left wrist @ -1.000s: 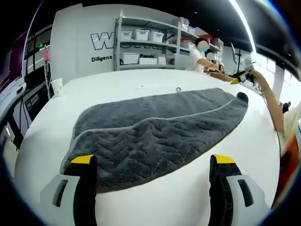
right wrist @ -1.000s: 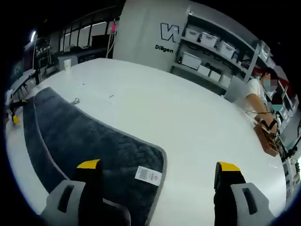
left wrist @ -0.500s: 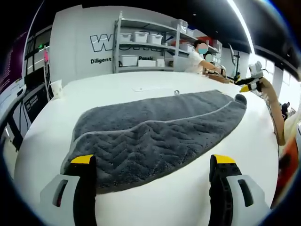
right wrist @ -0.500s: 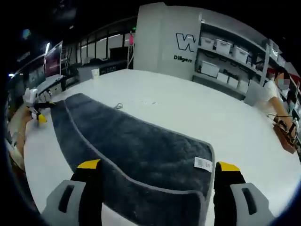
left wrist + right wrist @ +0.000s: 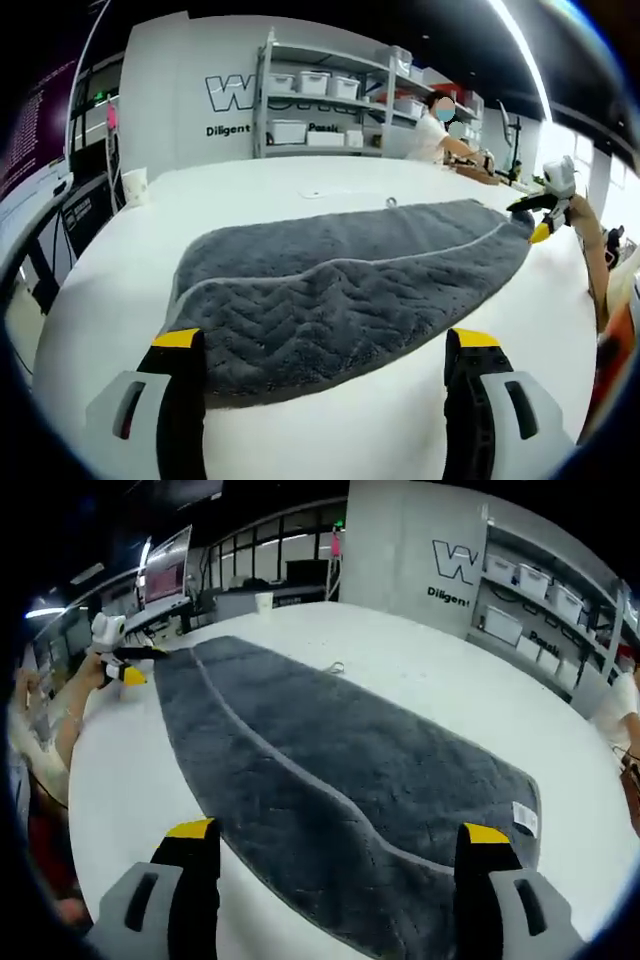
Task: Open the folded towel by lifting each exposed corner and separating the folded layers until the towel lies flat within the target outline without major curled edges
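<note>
One grey towel point(image 5: 340, 290) lies folded on the white table point(image 5: 110, 270); its label point(image 5: 525, 818) shows in the right gripper view. Left gripper point(image 5: 325, 350) and right gripper point(image 5: 340, 842) hover spread over the towel's near edge.

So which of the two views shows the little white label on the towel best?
The right gripper view: the white label sits plainly at the grey towel's near corner. The left gripper view shows the towel with its folded layer, but I can't make out the label there.

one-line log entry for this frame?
towel: folded, on table | left tool: open, at near edge | right tool: open, over far end | no grasp
</note>
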Demonstrator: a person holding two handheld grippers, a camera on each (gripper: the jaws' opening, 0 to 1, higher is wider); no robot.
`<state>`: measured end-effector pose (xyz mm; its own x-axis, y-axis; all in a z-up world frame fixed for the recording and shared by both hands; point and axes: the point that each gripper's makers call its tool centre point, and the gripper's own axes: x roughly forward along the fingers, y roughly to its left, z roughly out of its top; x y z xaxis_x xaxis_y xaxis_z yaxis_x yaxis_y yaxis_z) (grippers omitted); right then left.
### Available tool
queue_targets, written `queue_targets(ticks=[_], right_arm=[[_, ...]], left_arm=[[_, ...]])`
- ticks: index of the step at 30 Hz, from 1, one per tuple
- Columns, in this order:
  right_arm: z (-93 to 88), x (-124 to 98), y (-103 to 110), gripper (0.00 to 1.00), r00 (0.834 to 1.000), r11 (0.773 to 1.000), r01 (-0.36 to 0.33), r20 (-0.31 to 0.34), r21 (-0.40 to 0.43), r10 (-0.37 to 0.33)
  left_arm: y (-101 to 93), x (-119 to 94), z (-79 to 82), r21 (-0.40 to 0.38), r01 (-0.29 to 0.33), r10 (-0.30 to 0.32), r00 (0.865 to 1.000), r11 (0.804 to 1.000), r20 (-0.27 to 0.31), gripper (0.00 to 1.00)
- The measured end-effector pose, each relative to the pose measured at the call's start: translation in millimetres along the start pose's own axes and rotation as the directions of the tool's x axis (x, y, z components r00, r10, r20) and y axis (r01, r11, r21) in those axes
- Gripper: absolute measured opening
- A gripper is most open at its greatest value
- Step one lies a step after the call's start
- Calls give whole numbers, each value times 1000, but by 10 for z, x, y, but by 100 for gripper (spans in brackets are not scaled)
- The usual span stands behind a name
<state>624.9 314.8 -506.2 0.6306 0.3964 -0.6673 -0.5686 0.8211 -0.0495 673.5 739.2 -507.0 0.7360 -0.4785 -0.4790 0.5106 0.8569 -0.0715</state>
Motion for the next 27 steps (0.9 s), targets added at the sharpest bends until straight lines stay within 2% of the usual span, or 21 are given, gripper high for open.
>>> queue_targets(ticks=[4,11,13,17,21,24,26,27], right_arm=[[40,21,71,98,1000,1000,-15,6,-19,15],[33,42,80,98,1000,1000,-21,-2,-22,21],[26,41,73,98,1000,1000,-17,-6,-24,17],[20,17,89,98,1000,999,-24,-10,-22,23],[36,19,103,97,1000,999,-28,-5,-22,28],[45,24,100,97,1000,999,-27,0,-20,27],[-99,18,108,97,1000,999,-26,4,-21,26],[-85,8,119,97,1000,999,-25,6,-23,25]], left_arm=[[10,22,5,1,-7,7,1000,1000,-1,95],[12,19,118,-16,-11,11,1000,1000,28,93],[45,21,165,-8,-36,36,999,999,28,91],[131,-10,325,-15,-65,66,996,998,65,83],[254,6,378,-11,-92,93,995,996,44,82],[314,48,357,2,-108,108,994,994,25,80],[392,83,329,-3,-129,129,992,992,11,79],[442,113,321,-6,-137,137,991,991,8,78]])
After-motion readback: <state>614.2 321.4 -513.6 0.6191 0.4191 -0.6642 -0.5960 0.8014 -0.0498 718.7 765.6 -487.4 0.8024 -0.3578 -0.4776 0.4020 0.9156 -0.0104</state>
